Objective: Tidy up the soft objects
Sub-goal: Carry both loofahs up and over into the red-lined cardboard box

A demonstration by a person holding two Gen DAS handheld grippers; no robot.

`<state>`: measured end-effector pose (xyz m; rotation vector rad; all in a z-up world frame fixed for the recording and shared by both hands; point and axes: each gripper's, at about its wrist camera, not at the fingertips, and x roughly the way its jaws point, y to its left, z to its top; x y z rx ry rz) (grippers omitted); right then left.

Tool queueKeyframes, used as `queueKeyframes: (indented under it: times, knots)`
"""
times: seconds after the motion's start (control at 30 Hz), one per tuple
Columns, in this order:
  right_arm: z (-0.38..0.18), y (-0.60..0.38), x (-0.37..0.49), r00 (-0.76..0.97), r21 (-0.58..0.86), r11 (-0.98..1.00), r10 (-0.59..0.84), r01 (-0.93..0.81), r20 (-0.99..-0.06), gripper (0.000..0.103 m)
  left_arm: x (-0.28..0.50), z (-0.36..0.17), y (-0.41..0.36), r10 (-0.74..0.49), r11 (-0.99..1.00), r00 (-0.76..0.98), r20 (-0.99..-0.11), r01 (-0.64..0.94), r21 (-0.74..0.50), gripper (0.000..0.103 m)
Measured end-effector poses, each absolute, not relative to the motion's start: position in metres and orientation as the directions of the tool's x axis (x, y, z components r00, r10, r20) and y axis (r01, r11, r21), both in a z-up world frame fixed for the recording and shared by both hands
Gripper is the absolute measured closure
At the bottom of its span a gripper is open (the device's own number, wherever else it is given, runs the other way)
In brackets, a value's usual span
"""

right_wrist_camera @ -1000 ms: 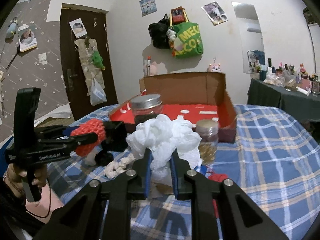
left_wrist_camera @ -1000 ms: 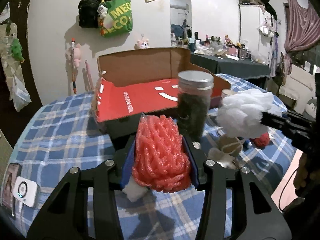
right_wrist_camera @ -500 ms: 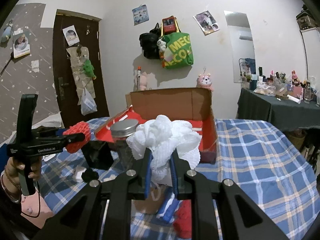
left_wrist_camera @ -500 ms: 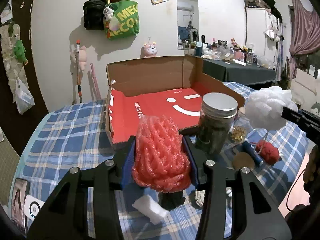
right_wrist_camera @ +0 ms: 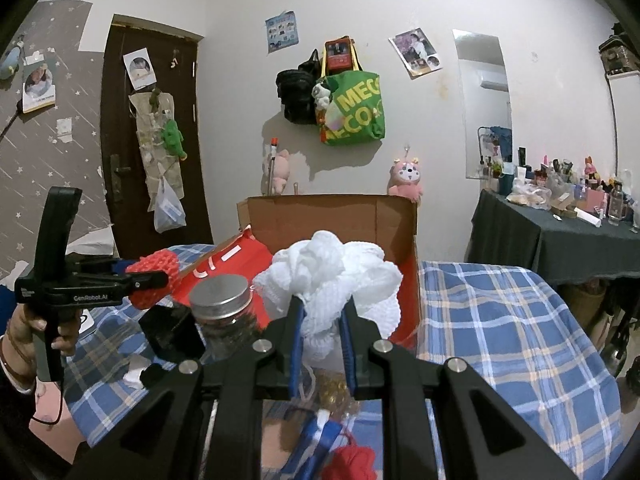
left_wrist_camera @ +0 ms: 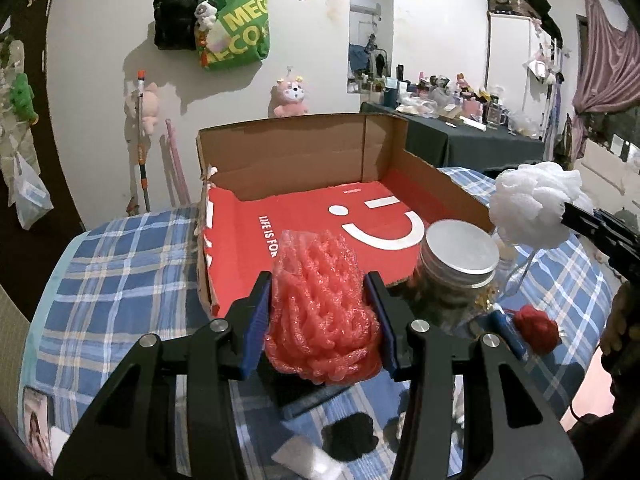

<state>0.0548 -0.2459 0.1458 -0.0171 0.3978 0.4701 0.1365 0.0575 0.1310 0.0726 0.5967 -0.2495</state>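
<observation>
My left gripper [left_wrist_camera: 322,292] is shut on a red foam net [left_wrist_camera: 322,312] and holds it in the air just short of the near edge of the open cardboard box [left_wrist_camera: 304,160] with the red floor. In the right wrist view the left gripper [right_wrist_camera: 154,276] and its red foam net [right_wrist_camera: 154,274] show at the left. My right gripper [right_wrist_camera: 322,312] is shut on a white mesh bath pouf [right_wrist_camera: 328,276], held above the table before the box [right_wrist_camera: 332,220]. The pouf also shows at the right in the left wrist view [left_wrist_camera: 534,210].
A metal-lidded jar [left_wrist_camera: 460,264] stands before the box. A red yarn ball [left_wrist_camera: 536,328], a blue tube [left_wrist_camera: 506,332], a black block [right_wrist_camera: 170,332], a black pom [left_wrist_camera: 350,436] and a white piece [left_wrist_camera: 308,460] lie on the plaid tablecloth [left_wrist_camera: 120,280]. A cluttered dark side table [right_wrist_camera: 560,232] stands at the right.
Both grippers have risen from table level and moved toward the box, each still holding its object. The jar and the items on the cloth now sit lower in both views.
</observation>
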Motion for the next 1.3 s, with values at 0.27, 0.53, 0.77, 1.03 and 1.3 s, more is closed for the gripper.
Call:
queueKeyframes:
  times: [0.27, 0.53, 0.77, 1.03, 1.3]
  knots:
    - [0.143, -0.241, 0.085, 0.795, 0.075, 0.892, 0.433, -0.446, -0.424, 0.085, 0.161, 0.131, 0.052, -0.219, 0.961, 0.769, -0.6, 0.278, 0.007, 0.059]
    - [0.138, -0.235, 0.119, 0.755, 0.073, 0.886, 0.432, -0.459, -0.493, 0.085, 0.192, 0.131, 0.054, -0.216, 0.958, 0.733, -0.646, 0.288, 0.007, 0.059]
    - [0.144, -0.221, 0.162, 0.712, 0.044, 0.872, 0.425, -0.487, -0.558, 0.085, 0.234, 0.139, 0.052, -0.222, 0.95, 0.693, -0.686, 0.314, 0.009, 0.059]
    - [0.143, -0.188, 0.245, 0.624, 0.006, 0.863, 0.37, -0.505, -0.688, 0.085, 0.304, 0.129, 0.034, -0.226, 0.938, 0.594, -0.772, 0.347, -0.007, 0.059]
    - [0.118, -0.156, 0.318, 0.566, -0.04, 0.887, 0.258, -0.46, -0.783, 0.085, 0.374, 0.101, 0.021, -0.17, 0.951, 0.509, -0.843, 0.31, -0.004, 0.059]
